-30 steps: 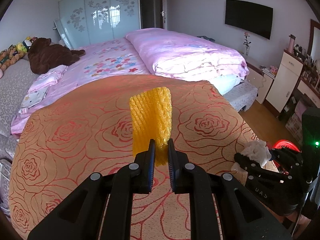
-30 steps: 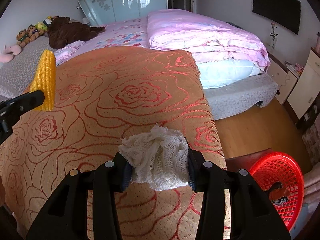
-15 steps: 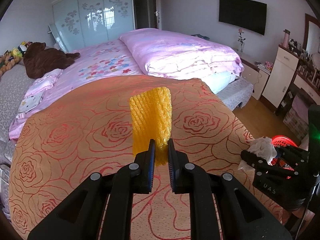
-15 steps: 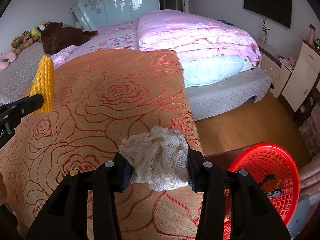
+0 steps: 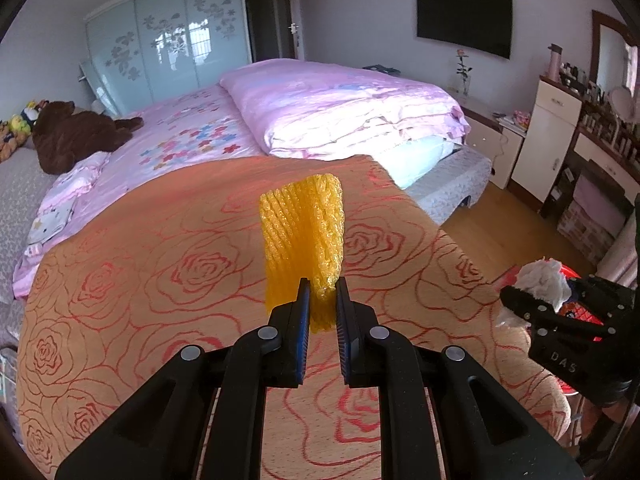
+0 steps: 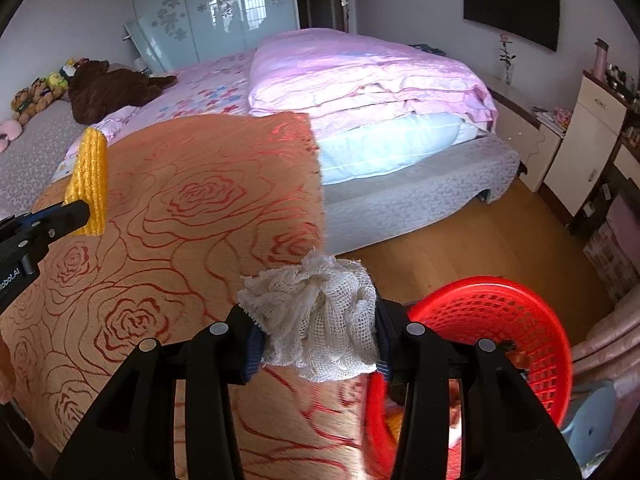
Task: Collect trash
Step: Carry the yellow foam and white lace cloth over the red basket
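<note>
Both pairs of my fingers are clamped on trash. My left gripper is pinched nearly shut on the lower end of a yellow foam net, which stands upright beyond the fingertips, above the rose-patterned orange cloth. My right gripper is closed around a crumpled white mesh wad that fills the gap between its pads. Just right of and below those right fingers sits the red basket on the wooden floor, partly hidden by them.

black plastic fingers, blue pads, round silver screws, white lettering
</note>
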{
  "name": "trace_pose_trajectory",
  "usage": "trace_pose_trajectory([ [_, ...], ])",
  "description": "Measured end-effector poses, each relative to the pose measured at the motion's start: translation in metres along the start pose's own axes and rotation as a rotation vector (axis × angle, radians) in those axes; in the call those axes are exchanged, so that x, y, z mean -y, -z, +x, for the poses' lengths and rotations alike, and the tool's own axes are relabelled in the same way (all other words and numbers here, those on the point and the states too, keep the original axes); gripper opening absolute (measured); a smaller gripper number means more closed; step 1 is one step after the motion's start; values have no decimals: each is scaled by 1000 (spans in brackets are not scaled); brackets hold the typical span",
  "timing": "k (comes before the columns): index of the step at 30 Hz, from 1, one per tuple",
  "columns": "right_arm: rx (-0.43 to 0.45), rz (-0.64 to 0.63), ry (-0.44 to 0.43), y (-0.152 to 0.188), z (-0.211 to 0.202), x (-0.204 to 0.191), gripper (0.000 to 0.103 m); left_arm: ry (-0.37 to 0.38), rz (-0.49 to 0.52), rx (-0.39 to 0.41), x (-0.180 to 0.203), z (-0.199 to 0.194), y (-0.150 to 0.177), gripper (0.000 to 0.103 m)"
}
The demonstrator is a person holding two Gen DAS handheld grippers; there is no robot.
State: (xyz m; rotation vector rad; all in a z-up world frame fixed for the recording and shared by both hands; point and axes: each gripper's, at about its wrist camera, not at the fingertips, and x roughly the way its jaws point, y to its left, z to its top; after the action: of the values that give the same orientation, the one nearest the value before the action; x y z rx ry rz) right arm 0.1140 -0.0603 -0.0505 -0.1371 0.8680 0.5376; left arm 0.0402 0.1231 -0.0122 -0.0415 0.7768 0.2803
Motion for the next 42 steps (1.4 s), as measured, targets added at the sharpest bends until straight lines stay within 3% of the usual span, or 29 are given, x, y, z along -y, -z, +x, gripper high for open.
trace_pose_trajectory([
  [14, 38, 86, 112, 11, -34, 69, 42, 91, 141, 22, 81, -1, -13, 12],
  [26, 58, 231, 184, 37, -48, 135, 42, 185, 245, 20, 156, 13, -14, 12],
  [42, 55, 305, 228, 50, -48, 170, 43, 262, 311, -41, 208, 35, 0, 12],
])
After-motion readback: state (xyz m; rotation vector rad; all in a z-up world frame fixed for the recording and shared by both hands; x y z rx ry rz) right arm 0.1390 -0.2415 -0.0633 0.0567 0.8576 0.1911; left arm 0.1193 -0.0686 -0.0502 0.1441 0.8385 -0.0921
